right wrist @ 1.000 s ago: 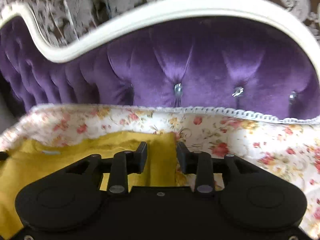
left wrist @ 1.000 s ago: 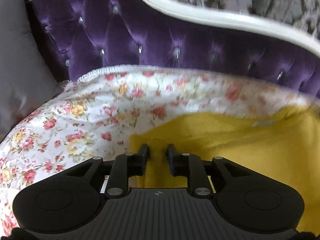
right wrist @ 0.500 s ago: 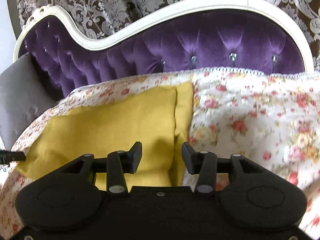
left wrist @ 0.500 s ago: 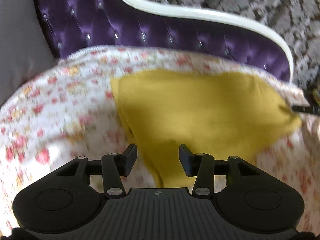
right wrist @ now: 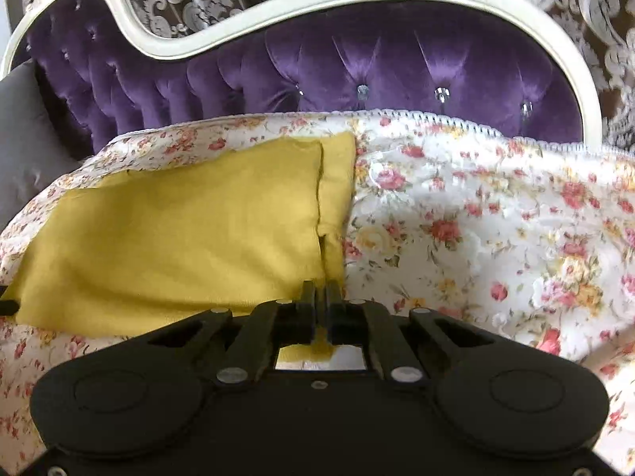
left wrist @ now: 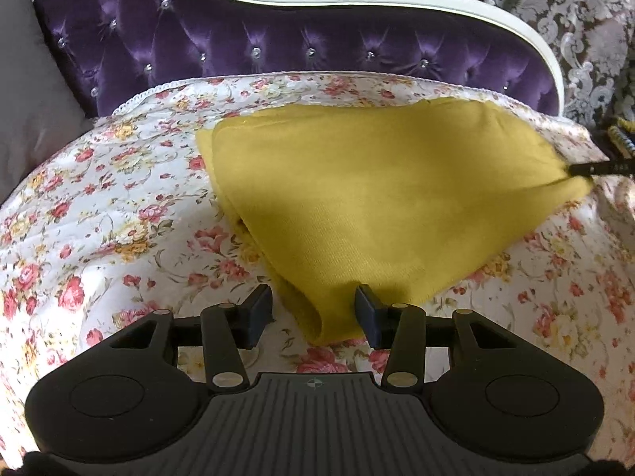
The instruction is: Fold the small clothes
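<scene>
Right hand-held gripper [right wrist: 320,297] clenched on yellow garment [right wrist: 178,230] corner; left hand-held gripper [left wrist: 313,311] released, corner between fingers. Clamp left before lifting, keep edges level.

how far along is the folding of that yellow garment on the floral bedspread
Done: the yellow garment already lies doubled, one side folded in. In hand: right tongs shut on its near corner; left tongs open around the other corner. Left: closing that grip and the next fold.
</scene>
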Tool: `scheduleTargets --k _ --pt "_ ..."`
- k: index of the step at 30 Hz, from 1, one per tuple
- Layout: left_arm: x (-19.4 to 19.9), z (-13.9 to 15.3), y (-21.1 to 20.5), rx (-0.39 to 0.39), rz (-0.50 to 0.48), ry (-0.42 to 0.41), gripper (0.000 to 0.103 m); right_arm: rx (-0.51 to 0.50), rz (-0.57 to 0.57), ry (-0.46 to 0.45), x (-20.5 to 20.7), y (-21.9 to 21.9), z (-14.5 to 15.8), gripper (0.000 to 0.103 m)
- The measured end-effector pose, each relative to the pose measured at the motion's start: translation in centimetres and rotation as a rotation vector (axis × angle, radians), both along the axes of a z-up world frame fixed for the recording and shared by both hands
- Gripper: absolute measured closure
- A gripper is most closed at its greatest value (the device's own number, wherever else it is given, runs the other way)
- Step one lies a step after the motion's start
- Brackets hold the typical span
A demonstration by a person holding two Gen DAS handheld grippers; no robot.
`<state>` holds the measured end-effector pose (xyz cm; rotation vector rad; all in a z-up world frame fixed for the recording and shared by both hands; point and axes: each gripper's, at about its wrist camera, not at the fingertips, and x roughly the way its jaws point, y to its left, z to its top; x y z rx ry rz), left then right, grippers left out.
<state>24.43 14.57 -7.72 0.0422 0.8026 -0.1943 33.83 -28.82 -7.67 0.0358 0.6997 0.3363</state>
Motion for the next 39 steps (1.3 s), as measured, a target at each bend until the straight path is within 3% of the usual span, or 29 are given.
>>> scheduleTargets --k 2,3,4,11,17,18,20,21,24,27,30,32,34,36,39 --pt "0.1 0.1 0.1 -0.007 -0.008 0.007 0.058 0.022 0.001 -0.063 -0.3 0.1 1.1 0.068" --pt "0.1 0.2 0.3 -0.014 -0.009 0.011 0.058 0.052 0.021 -0.091 -0.2 0.1 1.6 0.050" --pt "0.2 0.2 0.3 -0.017 -0.010 0.012 0.058 0.065 0.033 -0.108 0.3 0.2 2.0 0.043" --pt "-0.1 0.1 0.5 -0.038 0.003 -0.001 0.058 0.045 0.082 -0.088 6.7 3.4 2.0 0.044" --pt "-0.1 0.3 0.7 -0.057 0.003 -0.003 0.058 0.065 0.056 0.006 11.2 4.2 0.1 0.045" --pt "-0.1 0.3 0.7 -0.058 0.003 -0.003 0.058 0.065 0.054 0.025 11.7 4.2 -0.1 0.048" --pt "-0.1 0.3 0.7 -0.062 0.000 -0.006 0.058 0.063 0.057 0.053 12.2 4.5 -0.5 0.064" --pt "-0.1 0.3 0.8 -0.064 -0.002 -0.006 0.058 0.052 0.072 0.053 12.2 4.7 -0.3 0.088" --pt "0.0 0.4 0.7 -0.064 -0.013 -0.007 0.058 -0.034 0.126 -0.015 11.8 6.3 0.9 0.093" --pt "0.1 0.3 0.5 -0.051 -0.027 -0.009 0.058 -0.142 0.059 -0.114 12.7 6.4 1.6 0.093" --pt "0.2 0.3 0.2 -0.034 -0.031 -0.006 0.057 -0.105 0.024 -0.015 14.8 5.5 0.2 0.091" --pt "0.2 0.7 0.1 -0.027 -0.035 -0.001 0.057 -0.118 0.009 -0.039 14.1 5.3 0.0 0.079" --pt "0.2 1.6 0.2 -0.039 -0.028 -0.015 0.057 -0.067 -0.004 -0.077 12.5 4.5 0.7 0.053" --pt "0.4 3.0 0.2 -0.065 -0.022 -0.059 0.057 -0.018 0.001 -0.123 10.1 3.7 1.7 0.047" --pt "2.2 4.3 -0.5 -0.054 -0.003 -0.120 0.057 -0.031 0.033 -0.120 7.4 3.5 2.1 0.042"
